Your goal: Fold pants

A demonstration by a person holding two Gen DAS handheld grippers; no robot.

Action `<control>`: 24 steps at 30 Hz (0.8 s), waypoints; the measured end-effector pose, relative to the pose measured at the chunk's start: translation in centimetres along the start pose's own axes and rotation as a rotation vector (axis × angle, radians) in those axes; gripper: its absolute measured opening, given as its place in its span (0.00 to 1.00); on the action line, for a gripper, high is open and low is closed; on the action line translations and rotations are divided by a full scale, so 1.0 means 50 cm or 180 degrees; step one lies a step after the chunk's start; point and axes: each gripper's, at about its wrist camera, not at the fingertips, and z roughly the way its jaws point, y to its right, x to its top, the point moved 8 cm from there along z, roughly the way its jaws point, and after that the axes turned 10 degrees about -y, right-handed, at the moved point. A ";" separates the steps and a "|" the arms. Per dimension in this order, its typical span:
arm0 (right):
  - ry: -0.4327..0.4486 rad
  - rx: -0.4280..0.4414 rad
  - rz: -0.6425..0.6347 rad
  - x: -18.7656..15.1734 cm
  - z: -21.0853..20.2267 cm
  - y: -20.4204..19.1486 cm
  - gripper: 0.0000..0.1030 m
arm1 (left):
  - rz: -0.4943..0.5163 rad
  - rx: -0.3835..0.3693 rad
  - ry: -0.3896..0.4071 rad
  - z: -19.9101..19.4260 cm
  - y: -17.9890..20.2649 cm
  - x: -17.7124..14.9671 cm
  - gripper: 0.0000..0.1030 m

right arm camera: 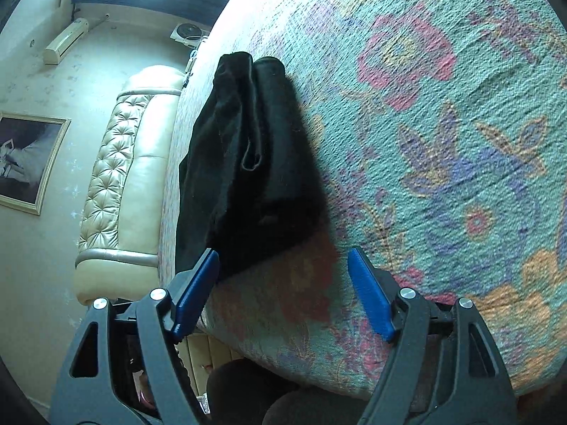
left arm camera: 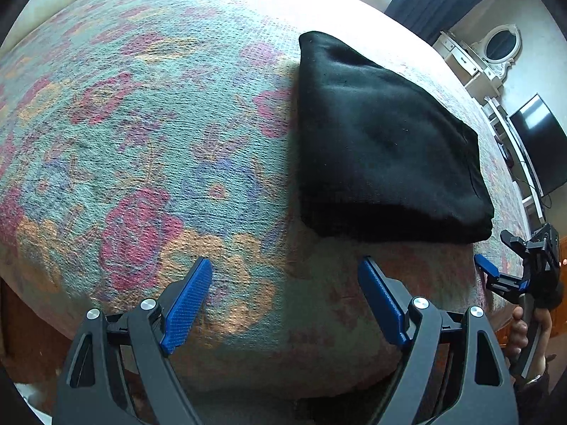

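the left claw (left arm camera: 285,278) stands wide apart, its two blue pads (left arm camera: 187,304) hanging over the flowered bedspread (left arm camera: 141,141) with nothing between them and nothing touching them. the black pants (left arm camera: 382,148) lie folded into a thick, compact bundle on the bedspread, just beyond this claw and a little to its right, clear of both pads.

the right claw (right arm camera: 283,269) is also apart and holds nothing. in its own view the near corner of the pants (right arm camera: 255,163) lies just ahead of its left pad (right arm camera: 195,294), which overlaps the cloth's edge in the picture; whether it touches the cloth cannot be told. the other pad is over bare bedspread (right arm camera: 443,141). from this side the layered folds of the bundle show along its edge.

in the left view the right claw (left arm camera: 496,258) appears at the far right edge, held by a hand (left arm camera: 524,329), near the bundle's corner.

no brand, label or readable writing shows on the pants, the claws or the bedspread.
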 end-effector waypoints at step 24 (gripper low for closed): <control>-0.0161 0.0501 0.0066 0.081 0.066 -0.040 0.75 | -0.0384 -0.0692 -0.0067 0.007 -0.005 0.040 0.83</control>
